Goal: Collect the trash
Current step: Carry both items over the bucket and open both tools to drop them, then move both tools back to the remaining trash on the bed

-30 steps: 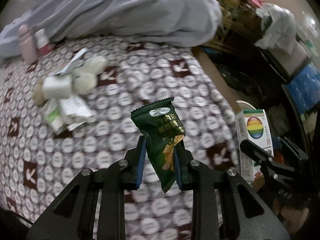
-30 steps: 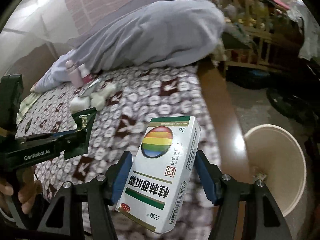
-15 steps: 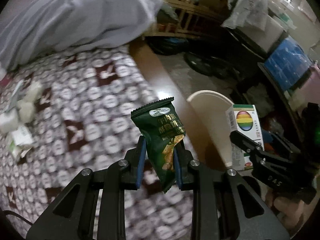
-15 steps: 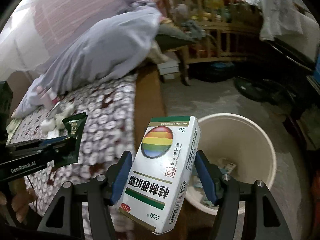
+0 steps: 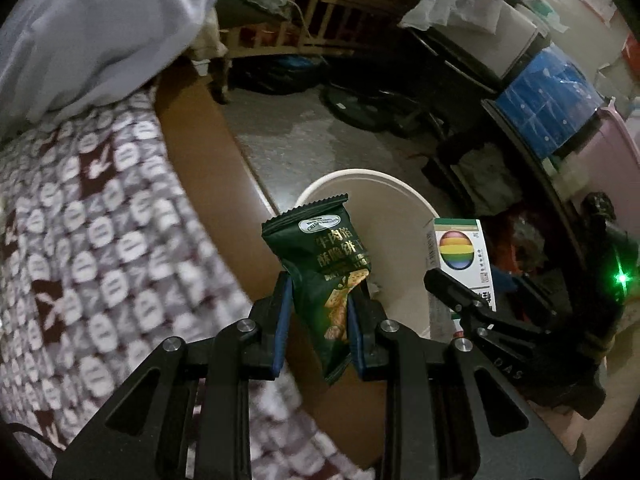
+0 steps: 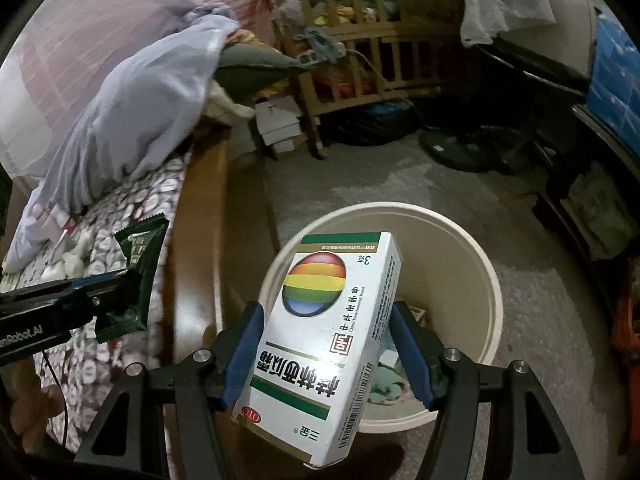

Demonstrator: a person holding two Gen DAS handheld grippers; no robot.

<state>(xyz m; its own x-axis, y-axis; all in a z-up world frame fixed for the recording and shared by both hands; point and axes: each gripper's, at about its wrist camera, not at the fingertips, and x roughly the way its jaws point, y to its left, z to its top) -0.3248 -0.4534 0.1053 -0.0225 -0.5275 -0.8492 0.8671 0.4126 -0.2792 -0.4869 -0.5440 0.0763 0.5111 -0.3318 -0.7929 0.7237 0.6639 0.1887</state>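
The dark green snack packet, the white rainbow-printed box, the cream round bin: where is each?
Dark green snack packet point(image 5: 320, 248), left wrist view, printed front.
White rainbow-printed box point(image 6: 320, 320), right wrist view, front face.
Cream round bin point(image 6: 472, 248), right wrist view, far rim.

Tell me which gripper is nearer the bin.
Right. The right gripper, shut on the medicine box, hangs over the bin; the left gripper holds its snack packet at the bed's edge.

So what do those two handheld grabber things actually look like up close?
Both are matte black plastic frames with triangular cut-outs and silver screw heads. The left gripper and right gripper each end in two fingers faced with blue pads. White lettering is printed on their sides, a small green light glows on the right one, and a thin black cable trails from the left.
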